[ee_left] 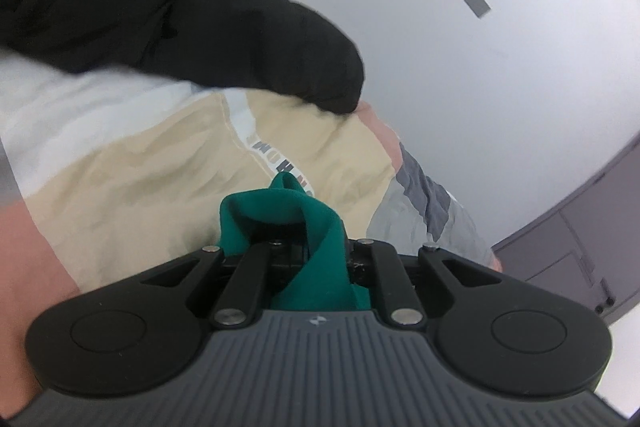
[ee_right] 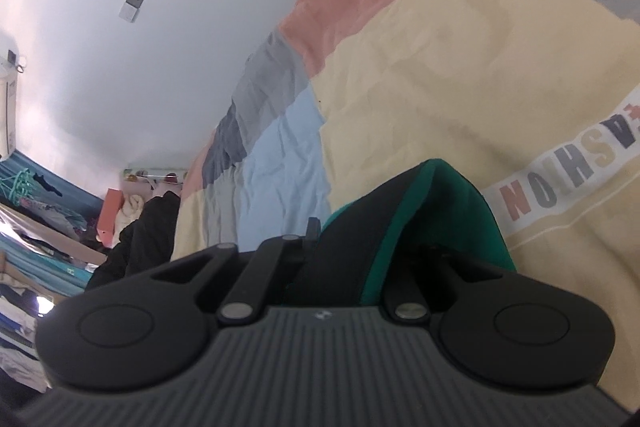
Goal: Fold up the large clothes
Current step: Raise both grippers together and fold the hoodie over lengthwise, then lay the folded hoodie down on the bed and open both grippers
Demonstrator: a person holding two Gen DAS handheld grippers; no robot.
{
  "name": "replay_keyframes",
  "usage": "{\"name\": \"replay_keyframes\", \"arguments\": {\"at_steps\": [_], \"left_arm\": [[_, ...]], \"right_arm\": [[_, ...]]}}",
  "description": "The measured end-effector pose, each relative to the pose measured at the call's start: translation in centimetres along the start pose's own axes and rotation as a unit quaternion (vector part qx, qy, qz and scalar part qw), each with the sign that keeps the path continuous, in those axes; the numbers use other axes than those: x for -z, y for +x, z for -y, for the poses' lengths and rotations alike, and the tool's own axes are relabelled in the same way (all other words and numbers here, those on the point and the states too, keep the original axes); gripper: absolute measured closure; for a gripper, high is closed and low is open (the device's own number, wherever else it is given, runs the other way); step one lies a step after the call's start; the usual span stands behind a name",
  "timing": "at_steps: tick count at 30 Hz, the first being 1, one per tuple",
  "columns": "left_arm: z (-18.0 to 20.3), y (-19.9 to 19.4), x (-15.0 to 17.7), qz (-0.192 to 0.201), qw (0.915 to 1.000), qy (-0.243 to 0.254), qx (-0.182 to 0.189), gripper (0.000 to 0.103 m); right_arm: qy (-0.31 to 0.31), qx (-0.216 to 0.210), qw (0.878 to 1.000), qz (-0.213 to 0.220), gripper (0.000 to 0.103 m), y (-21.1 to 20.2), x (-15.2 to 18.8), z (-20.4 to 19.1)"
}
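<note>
Left hand-held gripper: jaws nearly closed, pinching a fold of green cloth, pointed somewhat downward. Right hand-held gripper: jaws closed on green-and-black cloth, likewise angled somewhat downward.

Right gripper clamped on a fold of green garment, black band along the fabric's inner edge, jaws hidden under the cloth. Just beyond the garment, a patchwork bedspread in yellow, blue, grey and coral, lettered white strip to the right. Far left of the bedspread, cluttered shelves. Above, white wall.
</note>
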State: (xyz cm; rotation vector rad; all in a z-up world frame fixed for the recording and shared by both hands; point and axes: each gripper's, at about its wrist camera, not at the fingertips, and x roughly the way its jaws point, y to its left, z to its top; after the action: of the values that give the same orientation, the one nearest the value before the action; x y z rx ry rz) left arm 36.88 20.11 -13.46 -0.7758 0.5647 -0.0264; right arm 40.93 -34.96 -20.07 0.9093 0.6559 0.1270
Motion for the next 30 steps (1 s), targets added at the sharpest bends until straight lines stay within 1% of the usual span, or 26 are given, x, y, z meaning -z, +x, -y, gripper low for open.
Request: {"name": "replay_keyframes", "arguments": {"at_steps": [1,3,4,5,7,9,10,11,12,13,14,17,22,24,26,28,30], "left_arm": [[0.5,-0.4,0.1,0.003,0.9997,0.022,-0.005,0.088],[1.6,-1.4,0.5,0.007,0.9984,0.054,-0.017,0.072],[2.1,-2.0,0.7,0.009,0.9975,0.068,-0.017,0.052],[2.6,-2.7,0.9,0.016,0.9967,0.079,-0.012,0.044],[3.7,-4.6,1.5,0.031,0.9937,0.108,-0.002,0.041],[4.9,-6.3,2.2,0.039,0.9885,0.146,-0.003,0.038],[5.4,-7.2,2.7,0.045,0.9856,0.163,-0.005,0.035],[5.8,-8.0,3.2,0.047,0.9838,0.173,-0.006,0.033],[6.1,-8.8,3.7,0.047,0.9823,0.181,-0.004,0.033],[6.4,-9.5,4.2,0.047,0.9807,0.190,-0.004,0.033],[6.7,-10.2,4.6,0.048,0.9788,0.199,-0.005,0.033],[7.6,-11.9,5.9,0.053,0.9716,0.231,-0.001,0.033],[9.5,-13.1,7.5,0.040,0.9619,0.266,0.049,0.033],[9.8,-12.7,8.2,0.017,0.9618,0.264,0.069,0.033],[9.9,-11.7,9.0,-0.009,0.9619,0.265,0.067,0.033],[10.0,-10.5,9.9,-0.034,0.9581,0.280,0.048,0.033],[10.0,-9.5,10.4,-0.055,0.9545,0.291,0.033,0.033]], "right_arm": [[-0.006,0.002,1.000,0.003,0.092,-0.2,0.1,-0.3],[-0.023,0.008,1.000,0.008,0.091,-0.7,0.5,-1.0],[-0.030,0.011,0.999,0.010,0.090,-1.0,0.7,-1.4],[-0.033,0.013,0.999,0.011,0.089,-1.2,0.8,-1.6],[-0.038,0.020,0.999,0.011,0.087,-1.8,1.0,-1.9],[-0.051,0.028,0.998,0.018,0.081,-2.7,1.3,-2.5],[-0.059,0.035,0.997,0.023,0.070,-3.3,1.6,-2.9],[-0.070,0.039,0.996,0.029,0.046,-4.0,1.9,-3.3],[-0.079,0.035,0.996,0.034,0.034,-4.7,2.3,-3.7],[-0.085,0.030,0.995,0.042,0.019,-5.5,2.7,-4.1],[-0.093,0.030,0.994,0.053,0.020,-6.4,3.2,-4.6],[-0.142,0.035,0.987,0.067,0.019,-8.9,4.6,-6.4],[-0.224,0.033,0.970,0.089,0.019,-11.8,7.0,-9.2],[-0.249,0.031,0.963,0.095,0.020,-12.5,8.1,-10.0],[-0.264,0.019,0.960,0.093,0.020,-12.8,9.1,-10.5],[-0.278,0.012,0.956,0.091,0.021,-13.0,10.3,-10.9],[-0.302,0.020,0.949,0.092,0.021,-12.9,11.3,-11.5]]}}
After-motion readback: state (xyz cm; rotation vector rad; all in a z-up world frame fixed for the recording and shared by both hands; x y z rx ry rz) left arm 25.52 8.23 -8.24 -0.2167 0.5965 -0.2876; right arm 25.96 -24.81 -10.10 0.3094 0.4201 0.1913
